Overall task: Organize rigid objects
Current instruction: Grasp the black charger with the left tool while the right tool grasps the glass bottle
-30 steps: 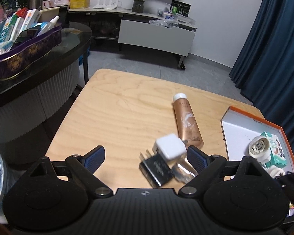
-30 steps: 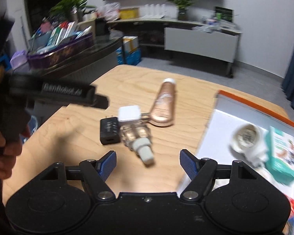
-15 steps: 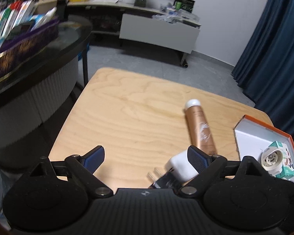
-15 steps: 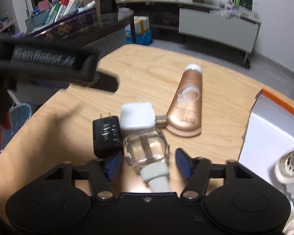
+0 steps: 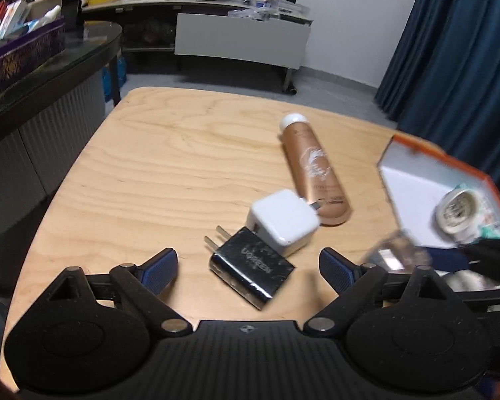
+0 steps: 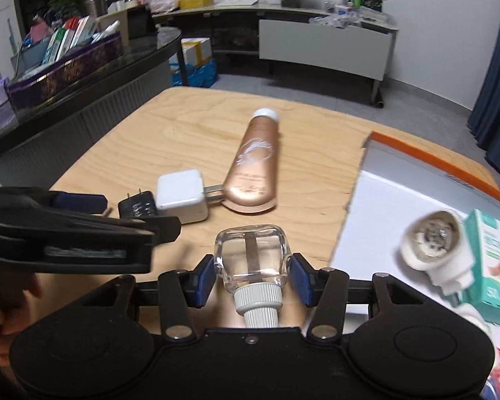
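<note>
Your right gripper (image 6: 252, 278) has its blue pads pressed on both flat sides of the clear bottle (image 6: 251, 258), white ribbed cap (image 6: 257, 301) pointing back at you. It looks lifted just off the table (image 6: 190, 133), beside the box. Judged: hard, smooth plastic or glass with rounded corners, light, liable to slip or twist between the pads. Hold it across the flat faces, not the cap, and keep the squeeze moderate.

Your left gripper (image 5: 248, 266) hangs wide apart, holding nothing, straddling the black charger (image 5: 251, 271). Boxy, glossy, stiff; prongs stick out at the far-left end. Take it across the long flat sides.

Touching it, the white charger (image 5: 283, 221): matte rounded cube, prongs resting against the crimped end of the bronze tube (image 5: 313, 168). The tube is rounder and probably gives a little; grip mid-body.

Right of these, the orange-rimmed box (image 6: 416, 146), white inside, holds a white round plug-in part (image 6: 433, 245) and a teal carton (image 6: 493, 260).
</note>
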Tool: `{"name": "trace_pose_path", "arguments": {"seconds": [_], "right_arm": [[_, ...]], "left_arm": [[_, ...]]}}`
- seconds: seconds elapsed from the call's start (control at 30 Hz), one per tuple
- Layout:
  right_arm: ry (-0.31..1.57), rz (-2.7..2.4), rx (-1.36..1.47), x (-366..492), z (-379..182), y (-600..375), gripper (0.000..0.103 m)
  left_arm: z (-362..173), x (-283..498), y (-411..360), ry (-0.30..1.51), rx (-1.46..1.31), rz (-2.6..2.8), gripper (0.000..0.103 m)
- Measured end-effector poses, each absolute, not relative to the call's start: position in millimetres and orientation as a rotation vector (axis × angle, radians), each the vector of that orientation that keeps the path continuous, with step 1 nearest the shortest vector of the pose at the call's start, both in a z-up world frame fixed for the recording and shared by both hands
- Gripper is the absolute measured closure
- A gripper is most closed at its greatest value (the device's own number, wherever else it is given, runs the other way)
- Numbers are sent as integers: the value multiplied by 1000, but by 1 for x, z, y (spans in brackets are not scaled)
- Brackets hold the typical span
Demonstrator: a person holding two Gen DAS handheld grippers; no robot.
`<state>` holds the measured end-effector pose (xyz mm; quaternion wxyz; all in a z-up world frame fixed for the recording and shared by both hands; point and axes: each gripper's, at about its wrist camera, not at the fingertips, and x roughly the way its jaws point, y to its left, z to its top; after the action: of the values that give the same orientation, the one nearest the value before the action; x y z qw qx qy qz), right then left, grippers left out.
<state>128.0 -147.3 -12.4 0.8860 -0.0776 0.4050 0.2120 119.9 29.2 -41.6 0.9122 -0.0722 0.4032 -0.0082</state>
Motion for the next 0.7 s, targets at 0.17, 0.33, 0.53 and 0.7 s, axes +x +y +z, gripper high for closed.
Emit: {"name": "trace_pose_path", "arguments": {"seconds": [0.17,0.33,0.53,0.7], "right_arm": [[818,435,-150,119,-4,-156,44],[805,438,-114,115,1,-161,44],[789,454,-111,110,6,-157,44],[774,439,-93,106,13,-163,44]], "left_arm": [[-44,114,48,822,-111,40,12],[-42,108,74,822,-147,105,11],[-45,115,60,799,-80,110,25],[-44,114,53,764,-59,107,67]]}}
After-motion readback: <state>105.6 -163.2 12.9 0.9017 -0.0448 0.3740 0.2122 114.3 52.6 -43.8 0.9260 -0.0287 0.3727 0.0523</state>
